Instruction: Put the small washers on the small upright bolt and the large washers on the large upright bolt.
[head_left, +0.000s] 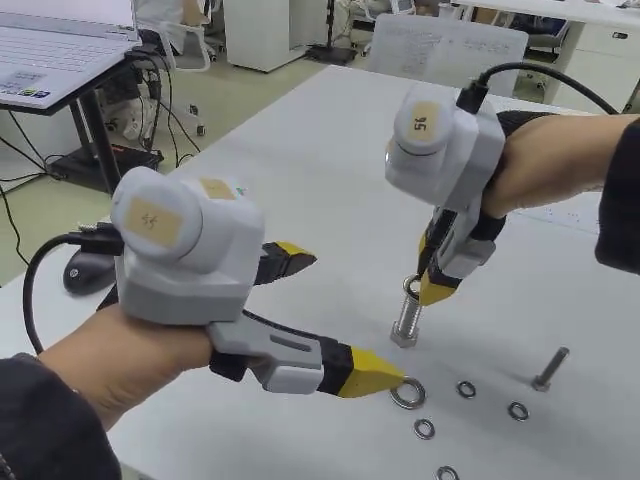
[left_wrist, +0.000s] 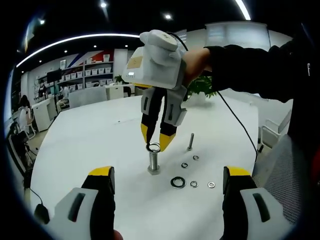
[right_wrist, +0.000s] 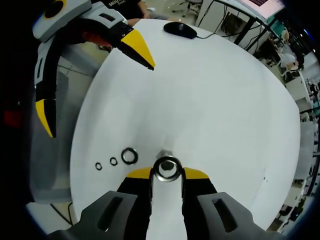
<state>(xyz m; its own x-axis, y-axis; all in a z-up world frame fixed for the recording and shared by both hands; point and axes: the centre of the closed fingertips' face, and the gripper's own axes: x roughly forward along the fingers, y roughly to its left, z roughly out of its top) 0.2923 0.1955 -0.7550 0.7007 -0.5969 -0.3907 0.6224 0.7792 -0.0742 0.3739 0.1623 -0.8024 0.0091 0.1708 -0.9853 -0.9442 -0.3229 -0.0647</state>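
Nearest in the head view is my left gripper (head_left: 338, 316), low left, jaws wide apart and empty. Its lower yellow tip is just beside the second large washer (head_left: 408, 393), which lies flat on the white table (head_left: 300, 150). Four small washers (head_left: 466, 389) lie loose to the right of that one. The large bolt (head_left: 407, 318) stands upright beyond them, and the small bolt (head_left: 550, 368) stands well apart to the right. My right gripper (head_left: 432, 285) points down, jaws clamped on a large washer (head_left: 412, 288) at the large bolt's top. I cannot tell if it is over the thread yet. A mouse (head_left: 88, 270) sits at the left edge, a laptop (head_left: 50, 50) top left.

Left gripper view: my own jaws rise at the bottom, spread wide, nothing between them. Ahead, the right gripper (left_wrist: 155, 140) pinches the large washer (left_wrist: 153, 147) atop the large bolt (left_wrist: 154, 164). The small bolt (left_wrist: 190, 141) stands upright behind. The second large washer (left_wrist: 177, 182) and small washers (left_wrist: 194, 184) lie flat in front.

Right gripper view: my tips squeeze the large washer (right_wrist: 167, 168) from both sides. The second large washer (right_wrist: 129, 155) and two small washers (right_wrist: 113, 161) lie to the left. The left gripper (right_wrist: 95, 86) is upper left, jaws apart.
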